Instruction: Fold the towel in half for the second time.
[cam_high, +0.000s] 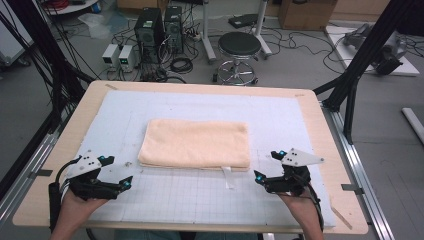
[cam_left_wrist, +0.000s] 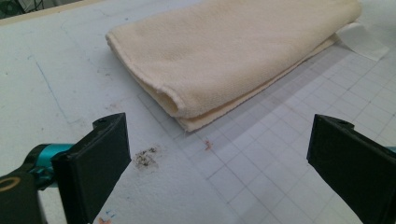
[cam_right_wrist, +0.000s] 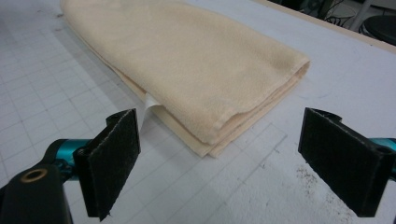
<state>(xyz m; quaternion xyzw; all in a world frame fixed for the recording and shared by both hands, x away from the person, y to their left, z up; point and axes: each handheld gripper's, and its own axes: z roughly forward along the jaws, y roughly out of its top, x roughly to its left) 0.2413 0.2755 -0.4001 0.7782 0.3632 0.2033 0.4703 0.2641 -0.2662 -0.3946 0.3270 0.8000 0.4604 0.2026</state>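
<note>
We hold the left tool (cam_high: 116, 173) and the right tool (cam_high: 266, 166) low over the table (cam_high: 320, 131), each with its jaws spread wide and nothing between them. The folded towel (cam_high: 195, 144) lies ahead of both and between them, its long axis running left to right across the gridded mat (cam_high: 190, 195). The left tool faces the towel's near left corner, the right tool the near right corner (neither touches it), and both look about equally near. A white tag (cam_high: 227, 176), probably the towel's label, sticks out from the near edge. Behind the table stand a stool (cam_high: 239, 50) and computer towers (cam_high: 159, 29).
</note>
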